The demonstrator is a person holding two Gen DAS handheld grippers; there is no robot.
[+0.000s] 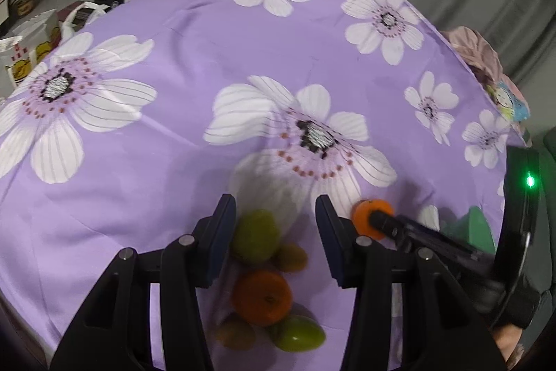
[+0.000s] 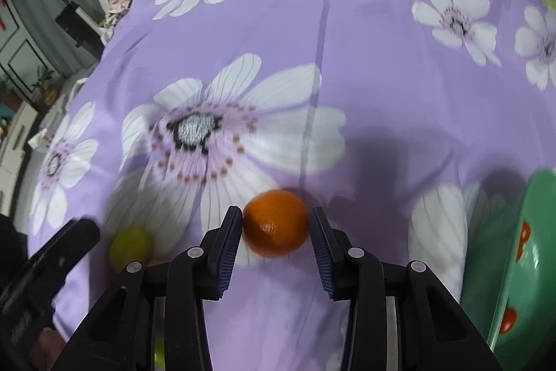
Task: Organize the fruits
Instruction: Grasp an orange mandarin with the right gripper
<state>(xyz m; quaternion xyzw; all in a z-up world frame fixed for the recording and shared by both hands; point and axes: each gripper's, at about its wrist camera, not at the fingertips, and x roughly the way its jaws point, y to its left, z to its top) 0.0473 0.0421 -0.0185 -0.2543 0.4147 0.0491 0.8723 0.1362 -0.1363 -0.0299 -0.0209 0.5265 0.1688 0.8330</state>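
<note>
In the right wrist view an orange (image 2: 276,226) lies on the purple flowered cloth (image 2: 347,58) with my right gripper (image 2: 276,212) shut on it, both blue pads against its sides. The left wrist view shows that same orange (image 1: 365,209) at the right, with a right finger (image 1: 385,223) over it. My left gripper (image 1: 275,202) hangs open over a pile of fruit: a green fruit (image 1: 255,235) beside its left finger, a second orange (image 1: 262,296), another green fruit (image 1: 299,332) and two small yellowish ones. None of the pile is gripped.
A green bowl with red spots (image 2: 504,249) stands at the right edge, close to the held orange, and shows as a green rim (image 1: 481,225) in the left wrist view. The cloth stretches bare ahead of both grippers. Bags and boxes (image 1: 31,47) lie beyond its left edge.
</note>
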